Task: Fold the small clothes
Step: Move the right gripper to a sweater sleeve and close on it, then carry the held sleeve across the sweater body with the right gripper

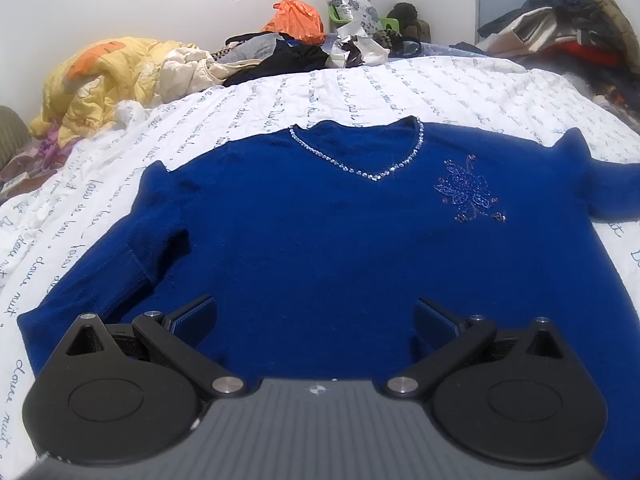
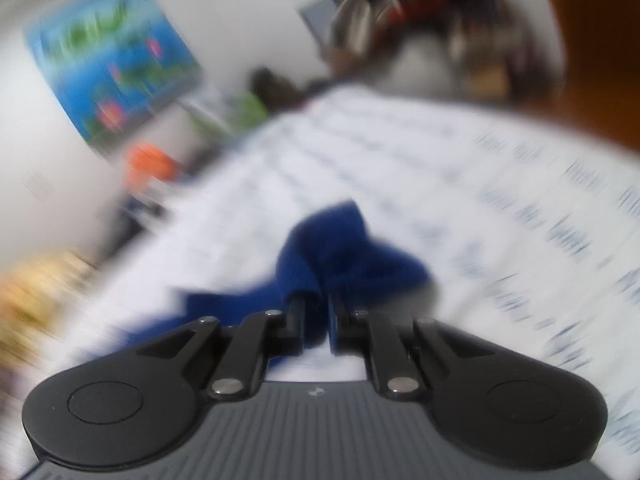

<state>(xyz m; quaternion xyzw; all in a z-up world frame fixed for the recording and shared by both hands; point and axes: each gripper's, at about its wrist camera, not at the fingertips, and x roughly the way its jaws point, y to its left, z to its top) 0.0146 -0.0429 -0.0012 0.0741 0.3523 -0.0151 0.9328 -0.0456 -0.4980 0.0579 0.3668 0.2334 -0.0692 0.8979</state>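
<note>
Blue sweater [image 1: 320, 232] lies flat, front up, on the bed [image 1: 440, 88] — neckline at the far side. My left tongs [image 1: 316, 316] hover over its near hem, spread apart, empty. My right tongs [image 2: 316, 320] are clamped on a bunched sleeve [image 2: 340, 248] — that view is blurred

The fuzzy matt blue knit sweater [image 1: 320, 240] has shiny beaded trim. It's on a printed white cotton-looking bedsheet [image 1: 400, 84]. The matt black plastic left gripper [image 1: 316, 316] has bright metal pins.
</note>
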